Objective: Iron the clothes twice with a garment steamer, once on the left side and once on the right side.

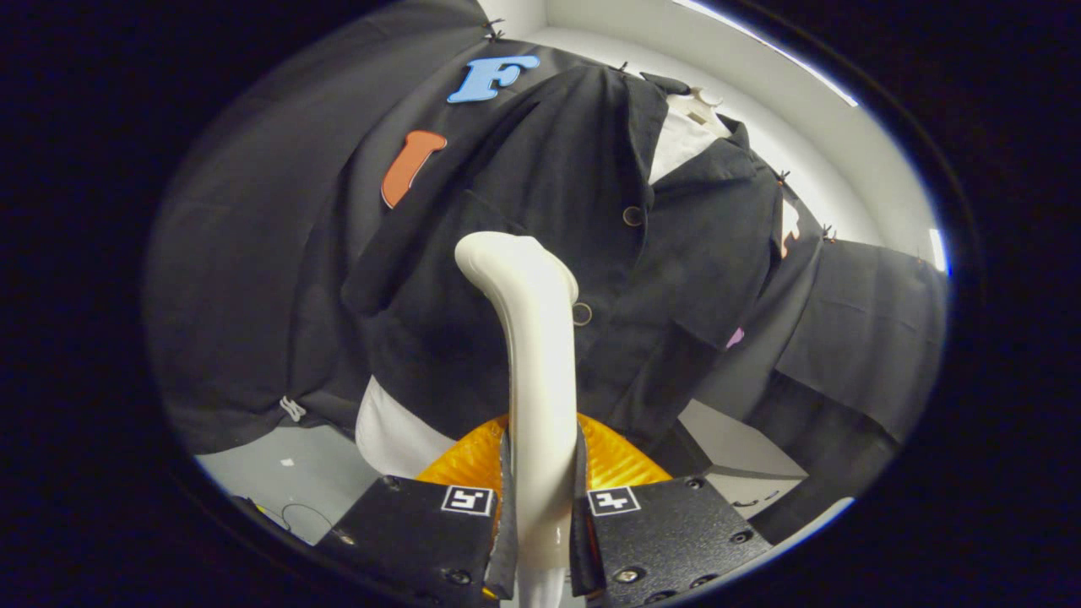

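Observation:
My gripper (pixel 540 507) is shut on the white handle of the garment steamer (pixel 536 355), which rises between the fingers and curves forward at its head. The steamer's head rests against the front of a black button-up shirt (pixel 524 194) worn by a white mannequin torso (pixel 397 439). The head meets the shirt's left half, just beside the row of buttons (pixel 632 216). An orange part (pixel 608 460) sits behind the handle, just ahead of the fingers. Where the steamer's face touches the cloth is hidden.
The booth's black cloth wall (pixel 253 279) hangs behind and to both sides of the shirt. A white ceiling (pixel 760 93) shows beyond the collar. A grey floor (pixel 287 473) lies below the mannequin, with a thin cable on it.

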Demonstrator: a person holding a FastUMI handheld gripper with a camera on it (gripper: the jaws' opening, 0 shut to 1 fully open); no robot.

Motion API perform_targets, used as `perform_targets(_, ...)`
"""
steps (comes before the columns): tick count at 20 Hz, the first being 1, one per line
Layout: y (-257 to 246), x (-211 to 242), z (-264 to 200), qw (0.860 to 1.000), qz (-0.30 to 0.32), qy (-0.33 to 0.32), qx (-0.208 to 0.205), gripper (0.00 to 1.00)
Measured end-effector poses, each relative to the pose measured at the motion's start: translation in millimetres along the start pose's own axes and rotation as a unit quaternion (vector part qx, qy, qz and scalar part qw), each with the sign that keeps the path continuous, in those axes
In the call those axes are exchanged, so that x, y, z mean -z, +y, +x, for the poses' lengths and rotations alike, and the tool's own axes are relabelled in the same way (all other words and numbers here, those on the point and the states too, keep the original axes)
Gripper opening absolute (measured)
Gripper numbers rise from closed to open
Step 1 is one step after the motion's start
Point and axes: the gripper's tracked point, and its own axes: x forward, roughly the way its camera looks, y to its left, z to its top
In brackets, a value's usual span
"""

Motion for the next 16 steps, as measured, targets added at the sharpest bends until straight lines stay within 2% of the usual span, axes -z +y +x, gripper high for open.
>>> perform_targets(16, 43.1, 101.5, -14.7, 0.993, 0.009, 0.096, -0.061, 0.27)
